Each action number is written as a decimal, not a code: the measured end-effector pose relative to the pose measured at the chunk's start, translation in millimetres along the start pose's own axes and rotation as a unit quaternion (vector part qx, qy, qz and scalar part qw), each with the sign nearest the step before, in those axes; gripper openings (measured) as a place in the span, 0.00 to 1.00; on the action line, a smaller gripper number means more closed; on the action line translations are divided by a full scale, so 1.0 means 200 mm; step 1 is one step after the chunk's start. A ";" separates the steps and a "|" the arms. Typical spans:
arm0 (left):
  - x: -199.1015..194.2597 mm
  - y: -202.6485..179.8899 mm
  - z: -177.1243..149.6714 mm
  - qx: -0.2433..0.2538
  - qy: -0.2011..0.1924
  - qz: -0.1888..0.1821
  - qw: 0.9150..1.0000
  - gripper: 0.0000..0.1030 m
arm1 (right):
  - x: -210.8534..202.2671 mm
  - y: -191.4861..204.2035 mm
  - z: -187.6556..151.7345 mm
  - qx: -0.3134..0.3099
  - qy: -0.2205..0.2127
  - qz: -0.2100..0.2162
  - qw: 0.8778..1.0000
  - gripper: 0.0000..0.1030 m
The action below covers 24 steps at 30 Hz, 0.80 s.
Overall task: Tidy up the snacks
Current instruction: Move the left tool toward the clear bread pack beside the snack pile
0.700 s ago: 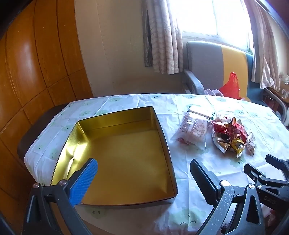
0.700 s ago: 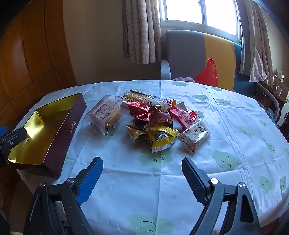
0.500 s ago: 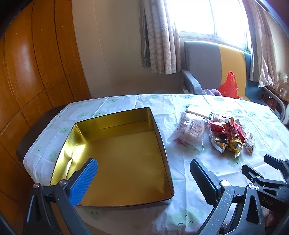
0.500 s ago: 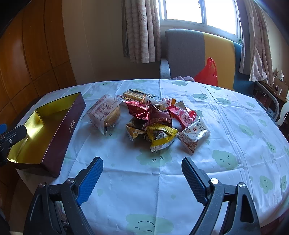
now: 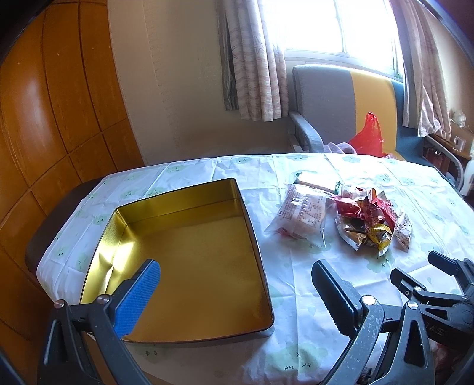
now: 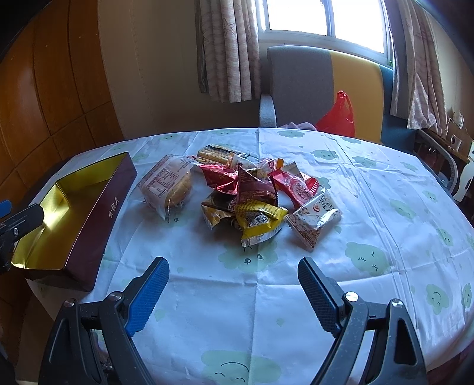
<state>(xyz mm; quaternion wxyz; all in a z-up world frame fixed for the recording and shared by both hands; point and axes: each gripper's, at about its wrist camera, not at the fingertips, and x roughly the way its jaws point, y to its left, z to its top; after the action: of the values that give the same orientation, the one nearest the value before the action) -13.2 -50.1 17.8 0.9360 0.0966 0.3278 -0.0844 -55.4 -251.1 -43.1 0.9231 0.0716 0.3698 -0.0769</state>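
A: Where do we stand with our left gripper?

B: We have it spread wide with nothing between the jaws, tilted down over the near edge of the gold-lined tin box. The blue pad hangs over the tin's inside, the black one over the tablecloth just right of its rim.

A: And our right gripper?

B: Also released and empty, both pads above bare cloth, short of the snack pile.

A: So where are the snacks?

B: We see them heaped near the middle of the table, well apart from both grippers. On the pile's left lies a round pastry in a clear wrapper, just beside the tin's dark red outer wall but not touching it. Behind the pile lies a long biscuit pack. In front, a yellow packet lies on top of brown ones, with a white packet to its right and red foil packets behind it.

A: Is anything in the tin?

B: We find only its shiny gold floor, with a dent in the left wall. Beyond the table we see a grey and yellow armchair with a red plastic bag on it, under a curtained window.
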 end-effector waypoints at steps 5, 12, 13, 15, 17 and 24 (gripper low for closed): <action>0.00 -0.02 0.01 0.006 0.001 -0.004 1.000 1.00 | 0.02 -0.01 -0.01 -0.001 0.002 -0.010 1.000 0.88; 0.02 -0.04 0.02 0.014 0.006 -0.013 1.000 1.00 | 0.05 -0.05 -0.02 0.006 -0.023 -0.013 1.000 0.88; 0.02 -0.05 0.02 0.015 0.007 -0.014 1.000 1.00 | 0.05 -0.06 -0.02 0.003 -0.032 -0.016 0.999 0.88; 0.03 -0.05 0.03 0.017 0.011 -0.018 1.000 1.00 | 0.07 -0.07 -0.03 0.010 -0.022 -0.016 1.000 0.88; 0.05 -0.06 0.03 0.020 0.017 -0.026 0.999 1.00 | 0.10 -0.09 -0.04 0.012 -0.005 -0.021 1.000 0.88; 0.12 -0.10 0.10 0.049 0.034 -0.077 0.995 0.93 | 0.20 -0.14 -0.10 0.017 0.027 -0.035 0.999 0.88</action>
<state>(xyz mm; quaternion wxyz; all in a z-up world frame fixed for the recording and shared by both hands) 13.2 -77.2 15.7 0.9091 0.1195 0.3618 -0.1682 -45.7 -279.3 -86.7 0.9081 0.0762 0.3957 -0.1137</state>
